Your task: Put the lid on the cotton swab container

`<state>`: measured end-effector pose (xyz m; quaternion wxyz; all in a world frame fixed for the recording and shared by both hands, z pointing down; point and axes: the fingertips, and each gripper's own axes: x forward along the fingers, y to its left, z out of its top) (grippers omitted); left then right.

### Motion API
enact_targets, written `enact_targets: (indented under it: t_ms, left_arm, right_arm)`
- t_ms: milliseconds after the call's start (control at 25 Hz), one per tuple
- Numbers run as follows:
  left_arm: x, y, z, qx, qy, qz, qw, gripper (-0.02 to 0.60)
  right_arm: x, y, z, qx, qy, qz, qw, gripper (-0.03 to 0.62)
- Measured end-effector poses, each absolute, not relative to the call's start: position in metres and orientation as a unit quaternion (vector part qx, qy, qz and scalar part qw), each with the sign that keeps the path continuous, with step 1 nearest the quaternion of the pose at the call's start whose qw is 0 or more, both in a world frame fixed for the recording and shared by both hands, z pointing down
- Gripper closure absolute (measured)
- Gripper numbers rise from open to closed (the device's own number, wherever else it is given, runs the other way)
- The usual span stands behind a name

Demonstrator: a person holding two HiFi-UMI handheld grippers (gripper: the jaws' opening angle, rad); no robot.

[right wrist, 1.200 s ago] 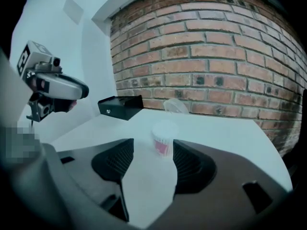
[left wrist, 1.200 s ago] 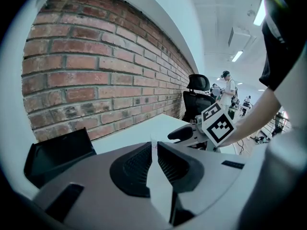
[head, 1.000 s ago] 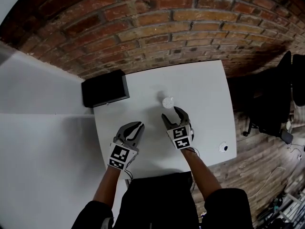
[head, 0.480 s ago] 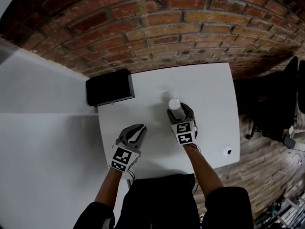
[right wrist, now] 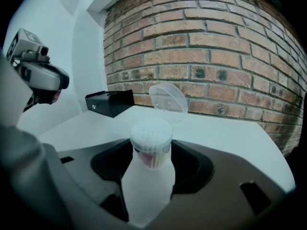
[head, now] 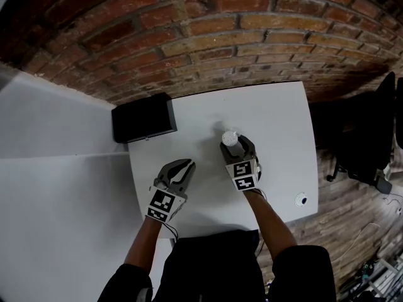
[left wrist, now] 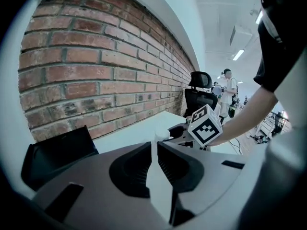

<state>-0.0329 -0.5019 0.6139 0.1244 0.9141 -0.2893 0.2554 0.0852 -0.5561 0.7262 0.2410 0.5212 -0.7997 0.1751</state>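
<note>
The cotton swab container point(head: 230, 137) stands upright on the white table point(head: 277, 124), open at the top and packed with white swab tips point(right wrist: 151, 128). My right gripper point(head: 234, 145) is shut on its lower body, one finger on each side. In the right gripper view a clear round lid point(right wrist: 168, 98) shows just beyond the container, toward the brick wall; whether it lies flat or leans I cannot tell. My left gripper point(head: 179, 170) hovers to the left and nearer the front edge, shut with nothing in it point(left wrist: 154, 143). It looks toward the container point(left wrist: 162, 134).
A black box point(head: 143, 117) sits at the table's back left corner, against the brick wall point(head: 208, 36). A small round object point(head: 301, 199) lies near the front right corner. A black office chair point(head: 371, 131) stands right of the table. People stand far off point(left wrist: 225, 87).
Over the last second my right gripper moved forward to the container and closed around it. In the last half second both grippers barely shifted.
</note>
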Motion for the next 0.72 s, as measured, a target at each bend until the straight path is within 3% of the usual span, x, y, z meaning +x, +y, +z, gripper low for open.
enact_targets:
  t_ms: [520,600,720]
  left_arm:
    - [0.017,-0.546,0.603,0.937,-0.233,0.252,0.062,0.536]
    - [0.025,-0.550,0.605,0.940,-0.215,0.261,0.054,0.507]
    - [0.037,-0.552,0.611,0.945,-0.176,0.271,0.053,0.412]
  right_arm:
    - [0.087,-0.553,0.730,0.500,-0.809,0.161,0.265,0.339]
    - [0.086,-0.554,0.729,0.499,-0.810,0.160,0.264,0.339]
    - [0.087,-0.552,0.733,0.491,-0.810,0.165,0.275,0.341]
